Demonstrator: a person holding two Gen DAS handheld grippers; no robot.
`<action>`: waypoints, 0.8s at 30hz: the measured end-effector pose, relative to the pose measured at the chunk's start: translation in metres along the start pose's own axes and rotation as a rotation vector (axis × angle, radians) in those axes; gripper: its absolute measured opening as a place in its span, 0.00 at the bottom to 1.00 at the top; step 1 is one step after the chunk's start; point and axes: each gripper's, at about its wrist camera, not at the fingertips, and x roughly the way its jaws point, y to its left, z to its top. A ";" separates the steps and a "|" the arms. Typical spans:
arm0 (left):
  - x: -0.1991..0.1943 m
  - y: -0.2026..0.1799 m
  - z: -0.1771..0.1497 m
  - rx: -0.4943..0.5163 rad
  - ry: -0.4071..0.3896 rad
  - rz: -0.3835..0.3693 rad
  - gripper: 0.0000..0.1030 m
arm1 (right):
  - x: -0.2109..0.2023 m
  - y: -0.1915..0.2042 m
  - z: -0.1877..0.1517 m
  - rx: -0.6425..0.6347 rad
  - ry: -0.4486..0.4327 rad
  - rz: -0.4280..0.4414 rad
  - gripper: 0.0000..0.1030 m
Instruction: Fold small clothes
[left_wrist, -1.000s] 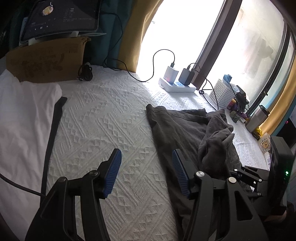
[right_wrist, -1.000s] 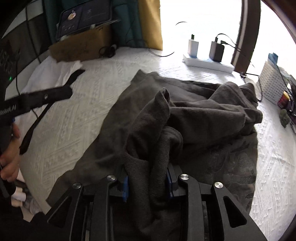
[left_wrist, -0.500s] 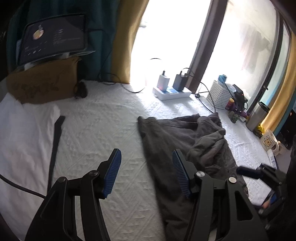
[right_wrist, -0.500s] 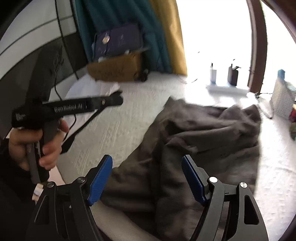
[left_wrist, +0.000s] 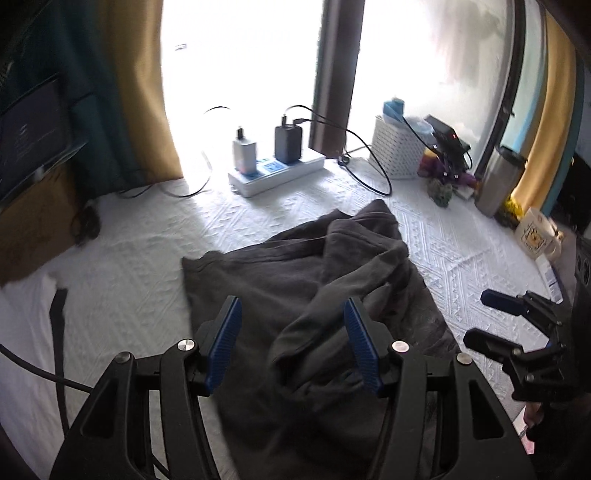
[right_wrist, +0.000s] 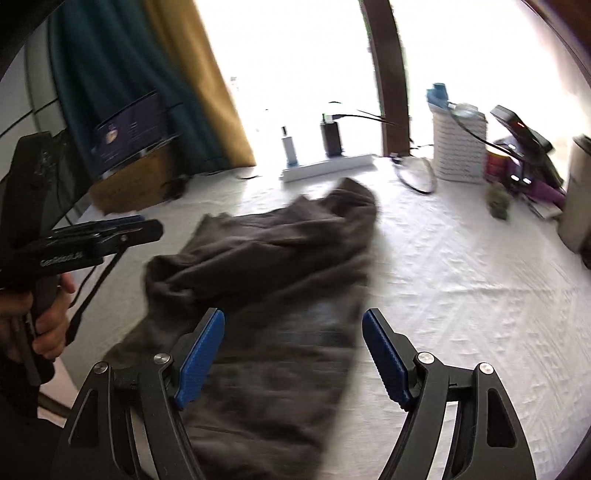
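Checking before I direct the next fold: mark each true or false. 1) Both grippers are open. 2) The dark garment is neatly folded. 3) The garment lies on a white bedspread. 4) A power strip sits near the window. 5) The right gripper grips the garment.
1) True: the left gripper and right gripper stand open.
2) False: the dark garment lies crumpled.
3) True: it lies on the white bedspread.
4) True: the power strip is by the window.
5) False: its fingers hold nothing.

Blown-out window (left_wrist: 258, 55) backlight, motion blur, fisheye
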 end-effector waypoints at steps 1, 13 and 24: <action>0.003 -0.005 0.003 0.014 0.008 0.002 0.56 | 0.001 -0.010 0.000 0.016 -0.002 -0.008 0.76; 0.057 -0.087 0.032 0.375 0.076 0.008 0.56 | 0.009 -0.088 -0.002 0.162 -0.004 -0.034 0.76; 0.113 -0.094 0.033 0.486 0.197 0.015 0.29 | 0.026 -0.110 0.011 0.217 -0.002 -0.025 0.76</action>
